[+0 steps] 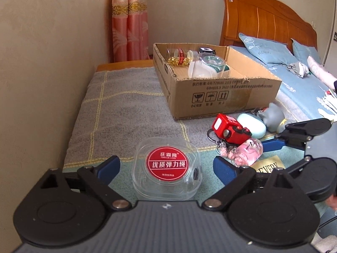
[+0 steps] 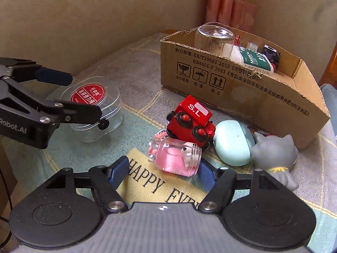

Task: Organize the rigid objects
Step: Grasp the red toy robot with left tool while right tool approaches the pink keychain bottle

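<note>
A clear plastic case with a round red label (image 1: 167,167) lies on the towel between the open fingers of my left gripper (image 1: 166,168); it also shows in the right wrist view (image 2: 92,109). My right gripper (image 2: 164,171) is open, its right finger against a pink liquid keychain bottle (image 2: 177,158). Beside the bottle lie a red toy car (image 2: 192,119), a mint oval case (image 2: 231,143) and a grey cat figure (image 2: 273,154). The cardboard box (image 1: 223,97) stands behind them, holding a glass jar (image 2: 212,39) and other items.
The grey-and-teal towel (image 1: 126,109) covers a small table against the wall. A bed with blue bedding (image 1: 299,84) and a wooden headboard lies to the right. Pink curtains (image 1: 128,21) hang in the corner.
</note>
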`<act>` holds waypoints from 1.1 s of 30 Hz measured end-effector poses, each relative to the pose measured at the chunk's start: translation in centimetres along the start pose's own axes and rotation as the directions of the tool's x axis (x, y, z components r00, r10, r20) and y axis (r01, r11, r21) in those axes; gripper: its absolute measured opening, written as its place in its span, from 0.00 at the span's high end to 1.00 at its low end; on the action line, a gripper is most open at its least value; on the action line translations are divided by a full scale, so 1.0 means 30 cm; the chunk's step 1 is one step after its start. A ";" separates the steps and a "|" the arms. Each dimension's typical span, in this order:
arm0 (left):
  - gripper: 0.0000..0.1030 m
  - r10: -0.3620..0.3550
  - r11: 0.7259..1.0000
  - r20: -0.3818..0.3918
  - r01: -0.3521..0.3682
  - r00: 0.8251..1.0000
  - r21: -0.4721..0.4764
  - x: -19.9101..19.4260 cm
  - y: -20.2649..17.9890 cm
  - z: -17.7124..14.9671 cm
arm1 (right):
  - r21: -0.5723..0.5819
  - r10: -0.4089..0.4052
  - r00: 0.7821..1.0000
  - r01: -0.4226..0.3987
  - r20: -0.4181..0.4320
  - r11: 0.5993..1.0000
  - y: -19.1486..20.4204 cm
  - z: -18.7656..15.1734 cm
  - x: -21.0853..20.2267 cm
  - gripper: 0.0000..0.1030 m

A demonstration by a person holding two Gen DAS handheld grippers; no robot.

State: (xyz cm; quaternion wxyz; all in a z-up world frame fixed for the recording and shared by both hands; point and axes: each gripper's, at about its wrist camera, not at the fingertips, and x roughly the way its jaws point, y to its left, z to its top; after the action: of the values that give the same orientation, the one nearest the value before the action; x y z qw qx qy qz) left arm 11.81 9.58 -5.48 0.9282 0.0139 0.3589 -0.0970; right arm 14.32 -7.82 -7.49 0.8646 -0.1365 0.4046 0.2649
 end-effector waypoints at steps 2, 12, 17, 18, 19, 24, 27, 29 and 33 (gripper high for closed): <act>0.08 0.001 1.000 0.005 -0.001 1.000 -0.004 -0.004 0.007 0.001 | 0.015 -0.018 1.000 0.018 0.001 1.000 0.003 0.011 0.009 0.35; 0.08 -0.018 1.000 -0.001 0.018 1.000 -0.005 -0.005 0.005 -0.010 | 0.025 -0.026 0.999 0.026 -0.022 0.999 -0.025 -0.022 -0.033 0.46; 0.08 -0.029 1.000 -0.013 0.029 1.000 0.006 0.003 -0.013 -0.016 | 0.035 -0.027 0.999 0.028 -0.045 0.999 -0.067 -0.085 -0.092 0.46; 0.08 -0.027 1.000 -0.016 0.027 0.999 0.009 0.004 -0.017 -0.017 | 0.035 -0.031 0.998 0.033 -0.049 0.999 -0.075 -0.099 -0.104 0.46; 0.08 -0.025 1.000 -0.017 0.025 1.000 0.013 0.002 -0.022 -0.017 | 0.038 -0.034 0.998 0.036 -0.051 0.999 -0.085 -0.110 -0.114 0.46; 0.08 -0.030 0.997 0.002 0.030 1.000 0.074 -0.031 -0.067 -0.002 | 0.063 -0.044 0.998 0.046 -0.042 0.997 -0.128 -0.156 -0.148 0.46; 0.08 -0.043 0.989 0.020 0.039 0.999 0.141 -0.057 -0.114 0.021 | 0.054 -0.048 0.998 0.050 -0.028 0.997 -0.133 -0.172 -0.155 0.41; 0.08 -0.067 0.983 0.025 0.062 0.997 0.175 -0.064 -0.149 0.035 | 0.053 -0.054 0.998 0.055 -0.019 0.997 -0.133 -0.185 -0.158 0.32; 0.09 -0.124 0.968 0.009 0.119 0.992 0.221 -0.046 -0.228 0.053 | 0.069 -0.053 0.999 0.053 -0.006 0.996 -0.144 -0.210 -0.153 0.09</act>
State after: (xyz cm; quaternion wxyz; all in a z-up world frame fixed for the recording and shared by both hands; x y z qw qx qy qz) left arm 10.57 2.96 -3.08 0.9172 0.0937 0.3357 -0.1930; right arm 10.37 -15.80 -7.86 0.8747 -0.1174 0.4115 0.2275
